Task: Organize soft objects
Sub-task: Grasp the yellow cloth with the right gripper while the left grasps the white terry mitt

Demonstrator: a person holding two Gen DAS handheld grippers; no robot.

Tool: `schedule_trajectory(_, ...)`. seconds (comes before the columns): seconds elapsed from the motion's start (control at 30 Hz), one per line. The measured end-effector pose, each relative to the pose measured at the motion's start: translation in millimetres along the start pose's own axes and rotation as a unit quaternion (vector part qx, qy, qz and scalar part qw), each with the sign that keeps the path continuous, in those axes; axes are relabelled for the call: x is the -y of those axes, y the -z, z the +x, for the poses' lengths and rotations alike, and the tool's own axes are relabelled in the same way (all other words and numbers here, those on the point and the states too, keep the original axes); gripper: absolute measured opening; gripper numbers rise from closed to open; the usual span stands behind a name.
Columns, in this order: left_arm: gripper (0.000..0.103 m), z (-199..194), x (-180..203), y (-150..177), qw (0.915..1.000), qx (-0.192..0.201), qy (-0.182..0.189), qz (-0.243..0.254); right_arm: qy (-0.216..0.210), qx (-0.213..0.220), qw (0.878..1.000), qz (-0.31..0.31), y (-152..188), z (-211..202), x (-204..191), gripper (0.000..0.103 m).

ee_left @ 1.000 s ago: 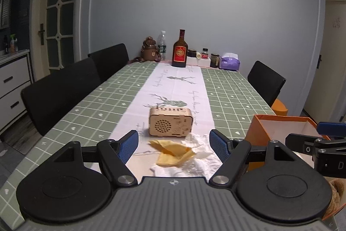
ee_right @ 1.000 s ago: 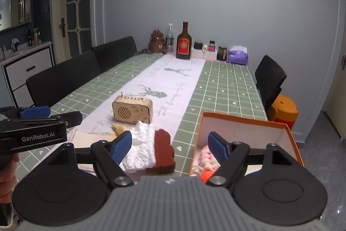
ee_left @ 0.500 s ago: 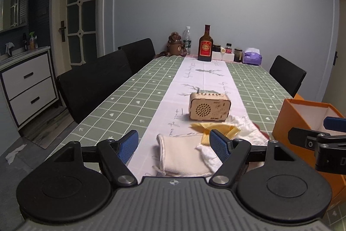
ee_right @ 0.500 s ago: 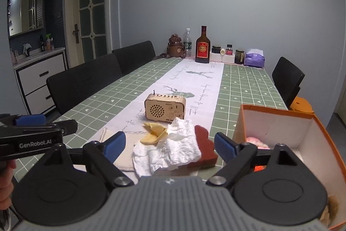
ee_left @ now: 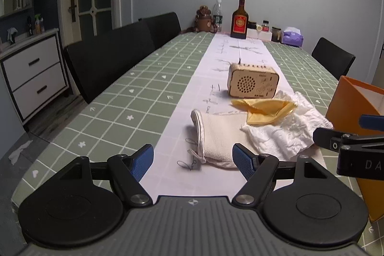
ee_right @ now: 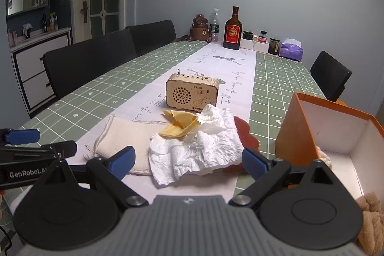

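Observation:
A cream mitt (ee_left: 216, 136) (ee_right: 122, 136) lies on the white runner. Beside it is a crumpled white cloth (ee_left: 285, 128) (ee_right: 201, 148) with a yellow cloth (ee_left: 264, 109) (ee_right: 180, 124) on top. A brown-red soft piece (ee_right: 247, 136) pokes out from under the white cloth. An orange box (ee_left: 345, 107) (ee_right: 295, 131) stands to the right, with soft things inside. My left gripper (ee_left: 193, 160) is open and empty, just short of the mitt. My right gripper (ee_right: 188, 161) is open and empty over the white cloth's near edge.
A wooden radio (ee_left: 253, 84) (ee_right: 192, 95) stands behind the cloths. Bottles, jars, a bear jar and a tissue pack (ee_right: 291, 49) line the far end of the green checked table (ee_left: 134, 97). Black chairs (ee_left: 112, 56) flank both sides; a drawer unit (ee_left: 33, 78) is at left.
Both grippers have pulled back and to the left, so the mitt and cloths now show in full ahead. The cloths have not moved. Both grippers stay open.

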State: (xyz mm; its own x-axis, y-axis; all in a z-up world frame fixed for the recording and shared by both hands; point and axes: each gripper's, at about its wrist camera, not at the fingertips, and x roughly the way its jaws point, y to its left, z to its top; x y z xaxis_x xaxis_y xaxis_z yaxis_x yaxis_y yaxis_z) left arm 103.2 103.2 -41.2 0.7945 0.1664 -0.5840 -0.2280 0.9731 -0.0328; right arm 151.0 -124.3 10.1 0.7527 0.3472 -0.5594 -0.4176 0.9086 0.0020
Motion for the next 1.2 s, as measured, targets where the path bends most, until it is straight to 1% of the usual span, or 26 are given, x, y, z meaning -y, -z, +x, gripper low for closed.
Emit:
schedule_trajectory(0.2, 0.088, 26.3, -3.8, 7.9, 0.9996, -0.027, 0.012, -0.003, -0.005, -0.012, 1.0, -0.005, -1.9, 28.8, -6.9, 0.094)
schedule_trajectory(0.4, 0.088, 55.3, -5.4, 9.7, 0.9983, -0.054, 0.023, -0.006, 0.004, -0.022, 1.0, -0.02, -5.8, 57.1, -15.2, 0.094)
schedule_trajectory(0.53, 0.088, 68.5, -5.6, 6.6, 0.9979, -0.06, 0.025, -0.002, 0.001, -0.024, 0.999, -0.021, -12.2, 73.6, -18.6, 0.093)
schedule_trajectory(0.6, 0.088, 74.2, -3.8, 3.9, 0.9977, -0.061, 0.029, 0.005, -0.003, -0.025, 1.0, -0.017, -16.7, 82.3, -19.8, 0.09)
schedule_trajectory(0.73, 0.088, 88.2, -2.2, -2.3, 0.996, -0.071, 0.053, 0.005, -0.007, -0.031, 0.999, -0.023, -25.0, 100.3, -23.7, 0.09)
schedule_trajectory(0.8, 0.088, 96.0, -2.7, -4.4, 0.9945, -0.079, 0.069, -0.003, -0.018, -0.035, 0.999, -0.021, -29.5, 108.3, -23.5, 0.089)
schedule_trajectory(0.87, 0.088, 100.3, -1.4, -5.3, 0.9947, -0.07, 0.076, -0.001, -0.017, -0.033, 0.999, -0.022, -32.7, 113.8, -24.9, 0.089)
schedule_trajectory(0.93, 0.088, 104.5, -0.4, -6.3, 0.9941, -0.065, 0.086, 0.004, -0.014, -0.034, 0.999, -0.032, -35.5, 121.1, -25.9, 0.083)
schedule_trajectory(0.97, 0.088, 106.2, -0.3, -6.6, 0.9937, -0.061, 0.094, 0.005, -0.013, -0.037, 0.999, -0.035, -36.0, 125.1, -26.1, 0.077)
schedule_trajectory(1.0, 0.088, 108.3, -0.5, -7.0, 0.9935, -0.056, 0.099, 0.006, -0.012, -0.042, 0.998, -0.038, -36.3, 130.0, -25.7, 0.074)
schedule_trajectory(1.03, 0.088, 110.2, -0.4, -7.2, 0.9935, -0.052, 0.101, 0.008, -0.01, -0.045, 0.998, -0.038, -36.3, 133.9, -25.3, 0.073)
schedule_trajectory(1.17, 0.086, 115.8, 1.1, -8.4, 0.9932, -0.04, 0.108, 0.012, 0.002, -0.052, 0.998, -0.044, -35.5, 146.7, -24.0, 0.065)
schedule_trajectory(1.2, 0.086, 117.1, 2.0, -8.7, 0.9932, -0.039, 0.109, 0.013, 0.005, -0.051, 0.998, -0.047, -35.3, 148.3, -23.6, 0.059)
